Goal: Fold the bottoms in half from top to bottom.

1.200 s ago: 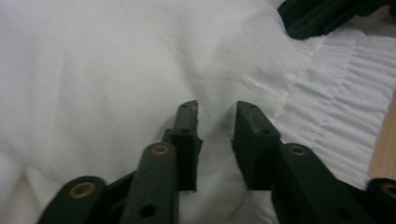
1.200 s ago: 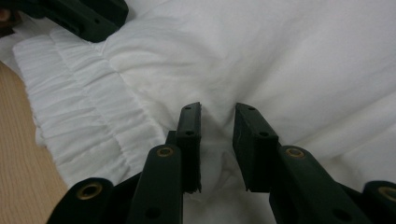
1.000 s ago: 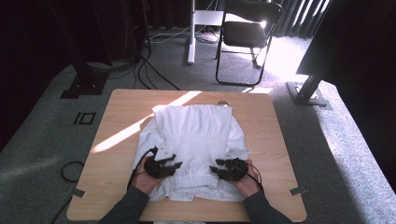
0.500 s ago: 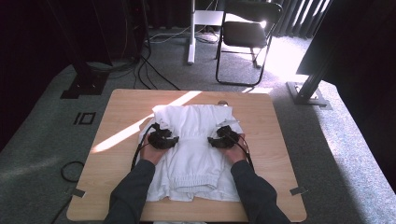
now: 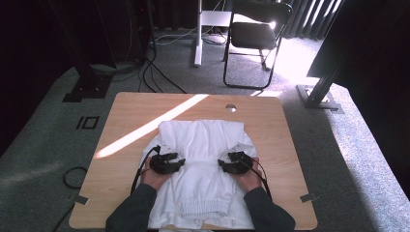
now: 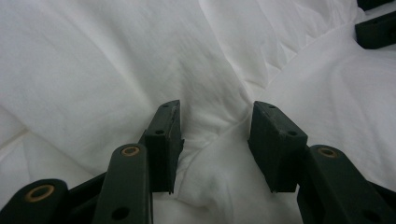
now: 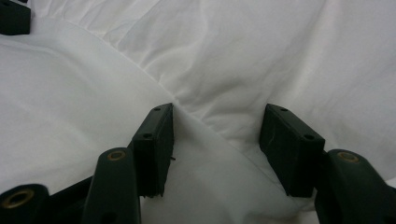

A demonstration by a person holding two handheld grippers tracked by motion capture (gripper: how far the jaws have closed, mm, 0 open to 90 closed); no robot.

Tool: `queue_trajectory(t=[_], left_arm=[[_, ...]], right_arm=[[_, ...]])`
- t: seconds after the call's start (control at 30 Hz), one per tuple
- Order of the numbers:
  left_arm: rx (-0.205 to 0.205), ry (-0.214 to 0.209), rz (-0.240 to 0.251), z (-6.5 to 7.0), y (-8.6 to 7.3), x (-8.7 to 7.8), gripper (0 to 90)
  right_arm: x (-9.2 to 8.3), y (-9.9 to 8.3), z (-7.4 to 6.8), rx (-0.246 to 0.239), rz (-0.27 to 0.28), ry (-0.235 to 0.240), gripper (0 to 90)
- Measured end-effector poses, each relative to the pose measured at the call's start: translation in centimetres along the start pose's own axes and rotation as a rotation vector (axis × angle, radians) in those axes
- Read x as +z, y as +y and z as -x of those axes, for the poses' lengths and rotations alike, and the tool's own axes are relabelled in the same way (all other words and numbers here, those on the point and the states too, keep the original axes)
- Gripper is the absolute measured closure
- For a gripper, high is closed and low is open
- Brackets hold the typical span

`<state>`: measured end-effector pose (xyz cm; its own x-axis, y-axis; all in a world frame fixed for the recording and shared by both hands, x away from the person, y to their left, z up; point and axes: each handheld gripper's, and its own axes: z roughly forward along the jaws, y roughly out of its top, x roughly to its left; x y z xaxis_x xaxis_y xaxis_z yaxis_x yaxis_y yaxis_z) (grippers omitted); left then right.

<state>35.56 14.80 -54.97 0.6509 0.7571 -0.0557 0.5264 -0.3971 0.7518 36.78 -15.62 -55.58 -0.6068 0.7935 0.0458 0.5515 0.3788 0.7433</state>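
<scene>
A white garment [image 5: 203, 140] lies spread across the near half of the wooden table [image 5: 145, 108], its gathered hem [image 5: 200, 209] by the near edge. My left gripper [image 5: 179, 162] rests on the cloth's left part, jaws pointing inward. My right gripper [image 5: 222, 165] rests on the right part, facing it. In the left gripper view the gripper [image 6: 215, 135] is open, with a raised fold of the garment [image 6: 116, 60] between its jaws. In the right gripper view the gripper [image 7: 217, 140] is open astride a ridge of the garment [image 7: 280, 46].
A sunlit stripe [image 5: 145, 128] crosses the bare far left of the table, and a round cable hole [image 5: 231, 107] sits near its far edge. Beyond stand a black chair [image 5: 256, 34], a white post [image 5: 198, 34] and floor cables [image 5: 164, 77].
Both grippers went from the near hem forward over the garment, then drew back a little. The garment now reaches closer to the near edge.
</scene>
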Motion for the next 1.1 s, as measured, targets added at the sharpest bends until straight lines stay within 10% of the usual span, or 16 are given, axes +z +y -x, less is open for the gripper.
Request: queue_trajectory(t=[0.13,0.23,0.4,0.67,0.77,1.1], left_arm=[[0.006,-0.020,-0.010,1.2,-0.8,-1.2,54.0],[0.038,0.046,0.014,0.9,0.1,-2.5,52.3],[-0.057,0.154,0.095,-3.6,3.8,-3.9,41.6],[-0.163,0.263,0.029,-9.3,6.8,0.1,29.3],[-0.229,0.225,-0.005,-10.5,6.3,1.7,29.2],[-0.205,0.187,-0.094,-10.7,5.1,3.8,33.8]], right_arm=[[-1.1,-1.1,-0.8,-0.023,-0.007,0.016,44.0],[-1.3,-1.4,-0.8,-0.030,0.006,0.028,44.0],[-1.2,-1.3,-0.8,-0.031,0.004,0.026,44.1],[-1.2,-1.4,-0.7,-0.028,0.005,0.033,44.1],[-1.2,-1.4,-0.6,-0.027,0.006,0.036,44.1],[-1.7,-0.5,-0.2,-0.023,-0.012,0.050,47.1]])
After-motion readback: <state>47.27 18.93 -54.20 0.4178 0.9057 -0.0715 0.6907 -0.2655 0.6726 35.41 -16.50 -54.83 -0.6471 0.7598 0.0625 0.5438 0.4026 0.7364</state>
